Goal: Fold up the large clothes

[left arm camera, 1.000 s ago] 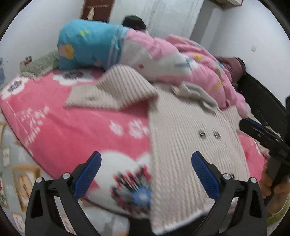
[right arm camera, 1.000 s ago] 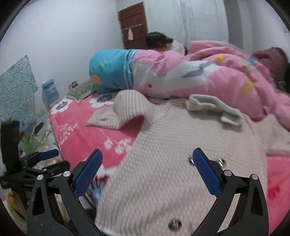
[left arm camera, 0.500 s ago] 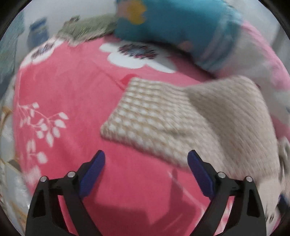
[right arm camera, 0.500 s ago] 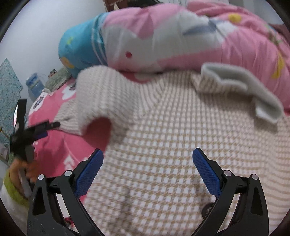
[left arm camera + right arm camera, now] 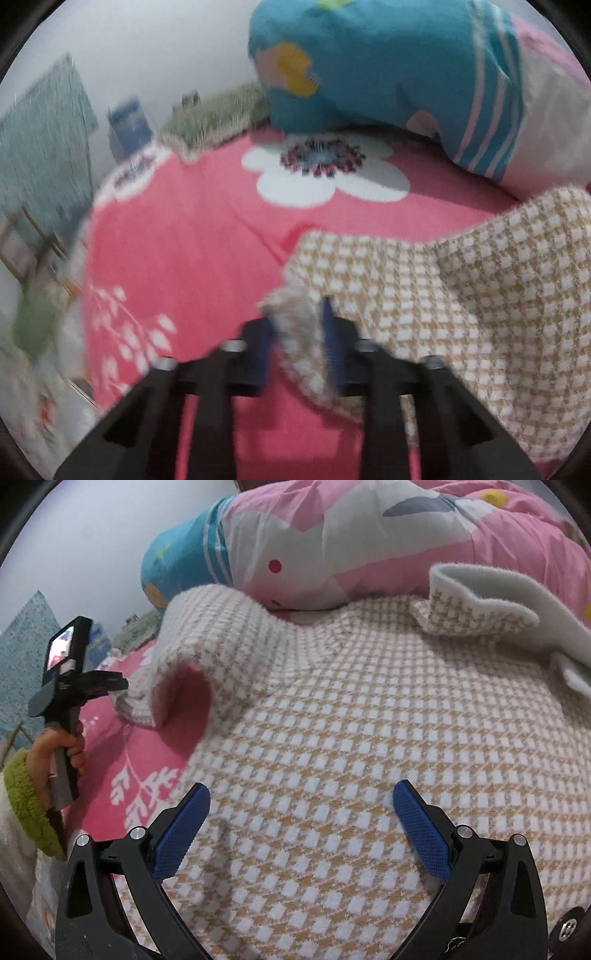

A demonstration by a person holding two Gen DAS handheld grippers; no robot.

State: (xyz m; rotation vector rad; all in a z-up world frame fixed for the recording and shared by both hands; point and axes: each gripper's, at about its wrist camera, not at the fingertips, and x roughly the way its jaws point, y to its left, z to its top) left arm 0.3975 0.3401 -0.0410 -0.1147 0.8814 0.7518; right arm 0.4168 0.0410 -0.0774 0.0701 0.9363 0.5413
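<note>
A beige-and-white houndstooth knit coat (image 5: 369,720) lies spread on a pink flowered bed. Its grey-lined collar (image 5: 491,602) is at the far right. Its left sleeve (image 5: 424,295) lies out over the pink blanket. My left gripper (image 5: 299,332) is shut on the cuff end of that sleeve; it also shows in the right wrist view (image 5: 118,686), at the sleeve's end. My right gripper (image 5: 301,823) is open, hovering low over the coat's body, with nothing between its blue pads.
A rolled blue and pink quilt (image 5: 388,66) lies along the far side of the bed (image 5: 177,229). A grey-green mat (image 5: 218,114) sits at the bed's far corner. The bed's left edge drops to a patterned floor (image 5: 33,387). A snap button (image 5: 567,928) is at the lower right.
My left gripper moved forward to the sleeve cuff and shut on it. My right gripper moved closer over the coat's body and stayed open.
</note>
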